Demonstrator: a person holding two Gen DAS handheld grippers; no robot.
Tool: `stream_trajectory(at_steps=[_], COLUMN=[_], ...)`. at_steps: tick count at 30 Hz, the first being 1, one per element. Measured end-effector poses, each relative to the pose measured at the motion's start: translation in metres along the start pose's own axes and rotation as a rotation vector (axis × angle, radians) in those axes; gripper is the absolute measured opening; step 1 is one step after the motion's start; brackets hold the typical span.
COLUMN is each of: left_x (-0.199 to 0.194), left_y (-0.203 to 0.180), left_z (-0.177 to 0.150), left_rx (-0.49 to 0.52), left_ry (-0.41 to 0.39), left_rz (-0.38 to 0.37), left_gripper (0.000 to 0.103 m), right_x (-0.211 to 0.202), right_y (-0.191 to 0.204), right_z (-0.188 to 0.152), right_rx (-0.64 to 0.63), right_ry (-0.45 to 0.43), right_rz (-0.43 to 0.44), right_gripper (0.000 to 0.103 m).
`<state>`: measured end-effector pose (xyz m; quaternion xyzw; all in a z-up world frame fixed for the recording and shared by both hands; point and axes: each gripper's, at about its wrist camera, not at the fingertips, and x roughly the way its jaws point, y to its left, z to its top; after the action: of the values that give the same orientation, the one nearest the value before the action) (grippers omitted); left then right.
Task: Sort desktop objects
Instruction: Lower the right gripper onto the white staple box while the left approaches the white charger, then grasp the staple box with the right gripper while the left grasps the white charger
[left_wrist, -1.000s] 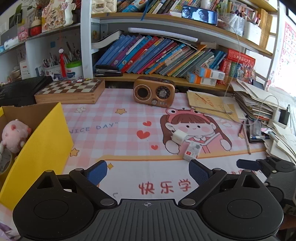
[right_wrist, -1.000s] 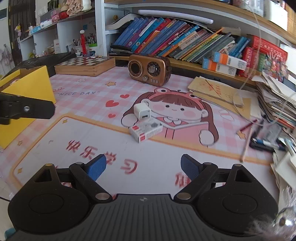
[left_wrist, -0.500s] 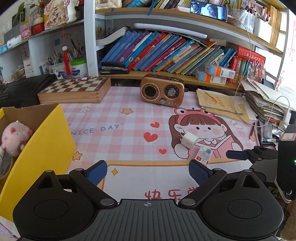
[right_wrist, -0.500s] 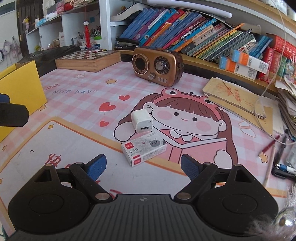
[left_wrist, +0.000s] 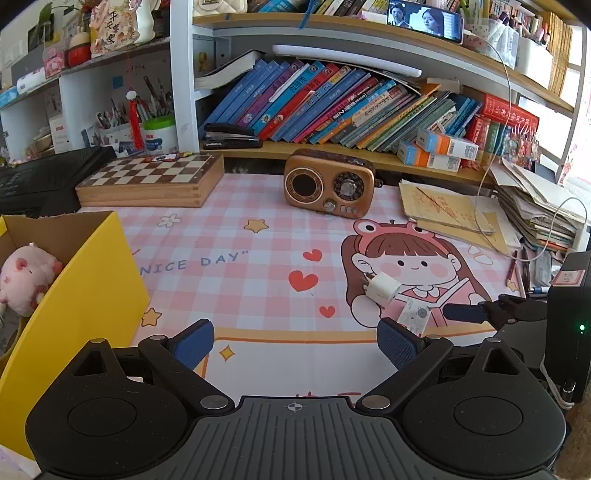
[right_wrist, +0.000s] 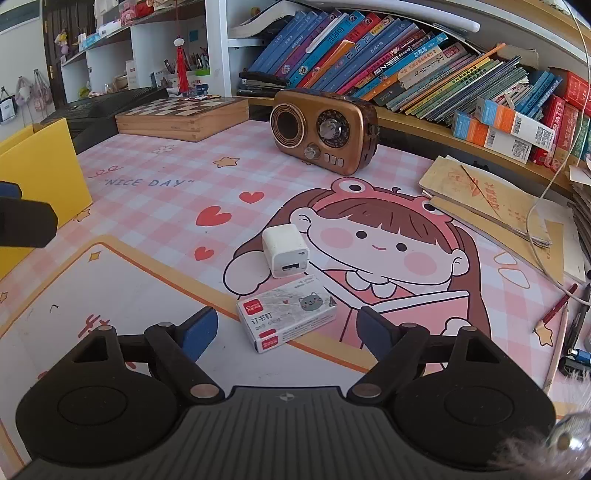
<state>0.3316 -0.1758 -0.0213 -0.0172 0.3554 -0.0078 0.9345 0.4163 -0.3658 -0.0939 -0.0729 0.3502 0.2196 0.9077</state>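
— Desk sorting: yellow box (left_wrist: 85, 295) left of left gripper (left_wrist: 295, 341), pink plush pig (left_wrist: 26, 280) already inside?

— Yes. Left gripper spread, empty, held back. Right gripper (right_wrist: 288, 330) closing, straddling staple box (right_wrist: 286, 314) just ahead, pads not yet touching; probably next pick. White charger (right_wrist: 284, 251) just beyond.

A white cube charger (right_wrist: 285, 251) sits on the pink cartoon mat (right_wrist: 159, 206), its port face turned toward the right wrist camera, in front of the radio (right_wrist: 325, 129) and well apart from it. Just in front of the charger, nearly touching it, a small staple box (right_wrist: 286, 317) lies flat and skewed, white with red corners and a grey cat face. Far left of the charger stands a yellow box (left_wrist: 74, 302), open, with a pink plush (left_wrist: 26, 277) inside.
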Motion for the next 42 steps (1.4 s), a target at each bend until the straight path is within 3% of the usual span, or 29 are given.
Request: stream_trajectory(at_steps=[10,12,16,25,36,42], left_x=[0.002,0.003,0.005,0.015,0.056,0.075], left_y=[-0.002,-0.003,-0.006,-0.013,-0.041,-0.06], left_z=[0.001,0.001,0.002,0.005,0.008,0.012], left_rx=[0.003,0.004,0.009,0.015,0.052,0.096], left_ry=[0.003,0.005,0.004,0.005,0.013,-0.015], left_rz=[0.004,0.006,0.005,-0.007,-0.024,-0.078], left_gripper=[0.097,0.097,0.097,0.097,0.096,0.096], right_x=[0.009,0.011,0.012,-0.01,-0.066,-0.089], right_y=[-0.003,-0.003,-0.004,-0.015,-0.047,-0.05], right_z=[0.002,0.003,0.005,0.003,-0.02,-0.036], right_rx=[-0.03,-0.036,-0.036,0.005,0.134,0.203], right_ry=[-0.002,-0.001,-0.005,-0.051,-0.072,-0.065], right_rz=[0.035,0.04,0.043,0.02,-0.102,-0.116], right_gripper=[0.082,0.079,0.059,0.058,0.058,0.058])
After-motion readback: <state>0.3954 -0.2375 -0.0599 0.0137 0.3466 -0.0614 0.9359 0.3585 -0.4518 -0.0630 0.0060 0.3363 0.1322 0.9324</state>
